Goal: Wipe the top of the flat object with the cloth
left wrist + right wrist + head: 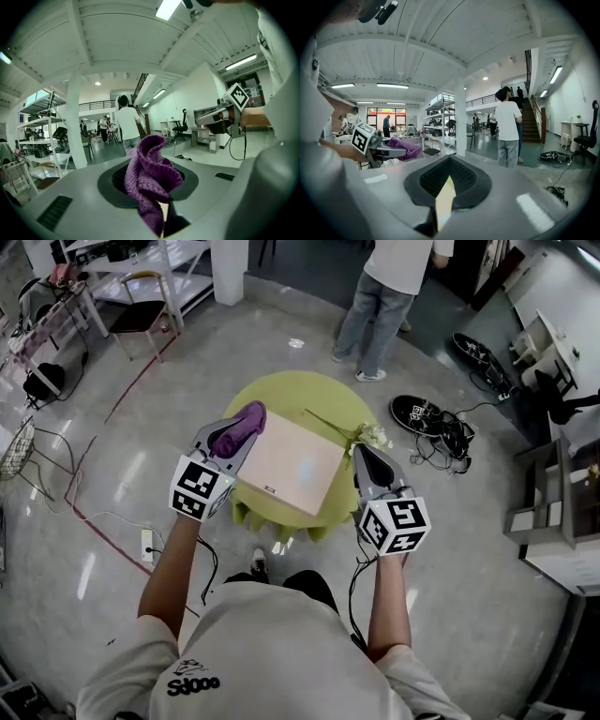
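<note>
A flat pale-pink board (291, 462) lies on a small round yellow-green table (281, 390). My left gripper (246, 423) hangs over the board's left edge, shut on a crumpled purple cloth (238, 427). In the left gripper view the cloth (151, 174) bulges up from between the closed jaws of the left gripper (157, 197). My right gripper (360, 452) hovers at the board's right edge, its jaws together with nothing in them. In the right gripper view the right gripper (448, 180) shows only a thin slit, and the cloth (404, 147) is seen at the left.
A green stem with white flowers (361, 432) lies on the table behind the board. A person (384, 296) stands beyond the table. Black shoes and cables (433, 423) lie on the floor at right, a power strip (147, 542) at left, a chair (141, 315) farther left.
</note>
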Motion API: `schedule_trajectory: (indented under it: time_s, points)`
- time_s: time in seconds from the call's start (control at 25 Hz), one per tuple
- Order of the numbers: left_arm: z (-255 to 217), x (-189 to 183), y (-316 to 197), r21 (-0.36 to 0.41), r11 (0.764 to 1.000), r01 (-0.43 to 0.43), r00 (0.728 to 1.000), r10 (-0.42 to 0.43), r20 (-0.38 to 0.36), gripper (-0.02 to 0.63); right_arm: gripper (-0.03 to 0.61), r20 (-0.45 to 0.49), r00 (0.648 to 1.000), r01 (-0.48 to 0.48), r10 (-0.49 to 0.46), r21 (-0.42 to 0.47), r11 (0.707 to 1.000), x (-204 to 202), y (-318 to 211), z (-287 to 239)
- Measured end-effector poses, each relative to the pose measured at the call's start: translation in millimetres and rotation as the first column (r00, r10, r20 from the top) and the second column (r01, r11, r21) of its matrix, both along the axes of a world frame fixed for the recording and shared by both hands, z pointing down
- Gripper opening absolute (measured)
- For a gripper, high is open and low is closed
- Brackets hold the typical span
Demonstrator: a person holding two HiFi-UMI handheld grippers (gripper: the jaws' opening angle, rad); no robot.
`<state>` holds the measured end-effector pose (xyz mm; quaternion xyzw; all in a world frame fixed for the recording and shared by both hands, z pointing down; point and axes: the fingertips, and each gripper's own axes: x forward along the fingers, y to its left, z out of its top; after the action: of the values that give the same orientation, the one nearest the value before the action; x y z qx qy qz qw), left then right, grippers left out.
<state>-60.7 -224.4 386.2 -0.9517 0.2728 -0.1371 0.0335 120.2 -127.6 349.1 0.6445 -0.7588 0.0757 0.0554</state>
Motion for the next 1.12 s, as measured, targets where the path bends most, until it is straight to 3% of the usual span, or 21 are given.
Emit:
schedule_trajectory:
  time_s: [0.56, 0.88, 1.12]
  points:
    - [87.4, 39.5, -98.6, -0.123, 0.983, 0.138, 0.979, -0.117, 0.165, 0.109, 0.009, 0.047, 0.992, 0.124, -0.12, -0.097, 0.988, 48.7, -77.3, 46.9]
    - [181.4, 58.3, -144.3, -0.175, 0.966, 0.19, 0.934, -0.123, 0.335, 0.109, 0.009, 0.085, 0.976, 0.213, -0.201, -0.165, 0.963, 60.2, -103.8, 88.3]
    - [241.0, 57.5, -159.0, -0.228, 0.941, 0.249, 0.898, -0.136, 0.419, 0.109, 0.009, 0.102, 0.974, 0.217, -0.2, -0.201, 0.955, 70.4, -104.8, 104.3]
